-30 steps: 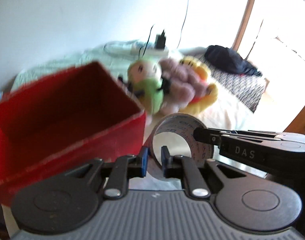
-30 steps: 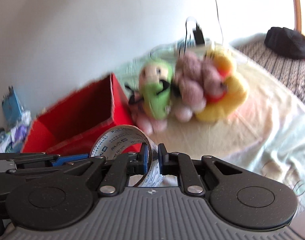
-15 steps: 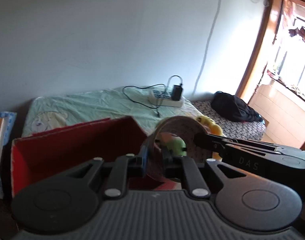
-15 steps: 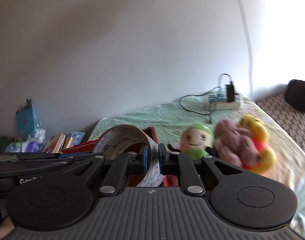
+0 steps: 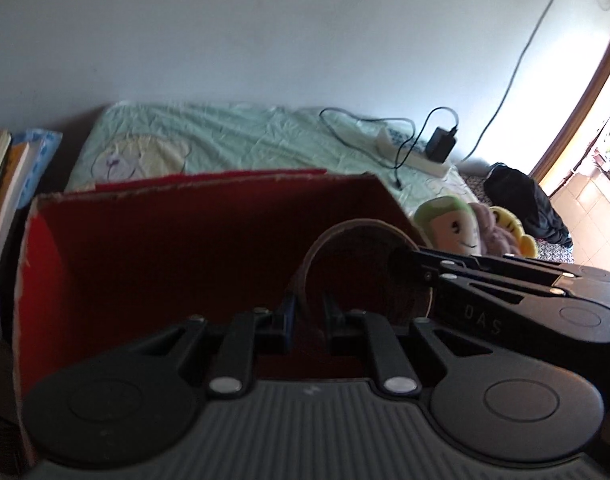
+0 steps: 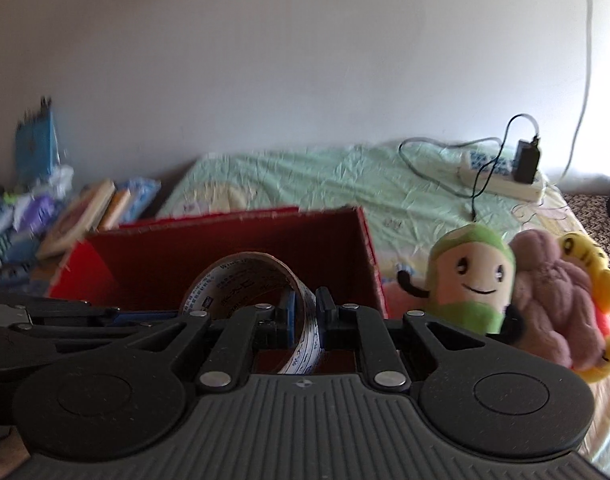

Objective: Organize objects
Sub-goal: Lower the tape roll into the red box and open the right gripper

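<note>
A roll of printed packing tape [image 5: 347, 230] hangs over the open red cardboard box [image 5: 165, 248], held from both sides. My left gripper [image 5: 307, 314] is shut on the roll's left wall. My right gripper [image 5: 399, 258] reaches in from the right and pinches the roll's far wall. In the right wrist view the tape roll [image 6: 241, 276] sits in front of the red box [image 6: 209, 240], with my right gripper [image 6: 305, 312] shut on its band and my left gripper [image 6: 117, 314] coming in from the left. The box floor is hidden.
The box stands on a bed with a pale green sheet [image 5: 233, 140]. Several plush toys [image 6: 477, 280] lie just right of the box. A power strip with a charger [image 6: 501, 176] lies behind them. Books [image 6: 89, 220] are stacked left of the bed, and a black bag [image 5: 521, 204] lies far right.
Both grippers, still holding the tape roll, have risen from beside the box and moved in over it. The box now fills more of both views.
</note>
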The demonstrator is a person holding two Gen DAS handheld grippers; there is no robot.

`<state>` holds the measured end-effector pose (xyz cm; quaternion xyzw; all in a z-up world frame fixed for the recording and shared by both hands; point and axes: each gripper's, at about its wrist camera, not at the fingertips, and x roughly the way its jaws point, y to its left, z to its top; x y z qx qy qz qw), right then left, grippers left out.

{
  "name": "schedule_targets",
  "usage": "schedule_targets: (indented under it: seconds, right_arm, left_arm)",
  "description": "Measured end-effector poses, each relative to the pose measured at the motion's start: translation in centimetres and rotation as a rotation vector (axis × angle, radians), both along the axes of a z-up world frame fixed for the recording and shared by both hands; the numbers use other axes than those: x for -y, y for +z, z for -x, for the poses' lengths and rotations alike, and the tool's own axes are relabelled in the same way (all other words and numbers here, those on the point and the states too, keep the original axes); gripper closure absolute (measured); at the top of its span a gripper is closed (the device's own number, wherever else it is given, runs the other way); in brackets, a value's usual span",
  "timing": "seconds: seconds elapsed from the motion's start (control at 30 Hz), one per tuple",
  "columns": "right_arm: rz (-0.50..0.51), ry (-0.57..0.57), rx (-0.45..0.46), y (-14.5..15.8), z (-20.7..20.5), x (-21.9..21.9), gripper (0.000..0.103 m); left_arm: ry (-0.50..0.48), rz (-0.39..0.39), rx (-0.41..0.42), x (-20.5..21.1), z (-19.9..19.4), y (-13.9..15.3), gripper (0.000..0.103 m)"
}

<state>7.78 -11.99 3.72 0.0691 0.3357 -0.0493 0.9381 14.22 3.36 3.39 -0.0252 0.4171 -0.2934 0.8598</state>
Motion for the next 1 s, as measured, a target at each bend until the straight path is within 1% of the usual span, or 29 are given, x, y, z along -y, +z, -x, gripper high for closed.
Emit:
schedule_targets:
  seconds: [0.1, 0.23, 0.43, 0.47, 0.53, 0.6, 0.67, 0.77, 0.8, 0.87, 0.93, 1.0]
  right_arm:
    - [0.028, 0.022, -0.045, -0.9, -1.3, -0.3, 0.091]
    - [0.045, 0.041, -0.103, -1.9, -3.0, -0.2, 0.091]
    - [0.036, 0.030, -0.175, -3.5, -4.3, 0.5, 0.092]
    - [0.035, 0.032, -0.176, -3.7, -4.3, 0.5, 0.092]
    - [0.037, 0.028, -0.173, -4.0, -4.5, 0.3, 0.093]
    - [0.044, 0.017, -0.176, -4.4, -4.7, 0.3, 0.095]
    - [0.044, 0.014, -0.178, -4.5, -4.8, 0.1, 0.094]
    - [0.041, 0.016, -0.174, -4.5, -4.8, 0.3, 0.093]
    - [0.041, 0.015, -0.172, -4.5, -4.8, 0.4, 0.093]
    - [0.038, 0.015, -0.171, -4.5, -4.9, 0.4, 0.093]
    - [0.039, 0.014, -0.169, -4.5, -4.9, 0.4, 0.093]
    - [0.042, 0.014, -0.162, -4.5, -4.8, 0.4, 0.091]
  left_arm:
    - [0.014, -0.005, -0.048, 0.0, -1.1, -1.0, 0.091]
    - [0.031, -0.038, -0.100, 0.5, -2.2, -2.1, 0.091]
    - [0.039, -0.065, -0.143, 1.0, -2.8, -3.2, 0.091]
    - [0.036, -0.057, -0.144, 1.0, -2.9, -3.1, 0.092]
    - [0.048, -0.066, -0.135, 1.0, -2.9, -3.0, 0.092]
    - [0.056, -0.057, -0.148, 0.9, -3.1, -3.1, 0.092]
    - [0.062, -0.046, -0.159, 0.6, -3.2, -3.2, 0.092]
    - [0.066, -0.080, -0.137, 0.8, -2.9, -3.0, 0.091]
    - [0.069, -0.102, -0.119, 1.0, -2.7, -2.8, 0.090]
    - [0.072, -0.130, -0.094, 0.9, -2.5, -2.6, 0.083]
    - [0.083, -0.164, -0.064, 0.7, -2.3, -2.4, 0.081]
    - [0.099, -0.191, -0.032, 0.3, -2.1, -2.1, 0.080]
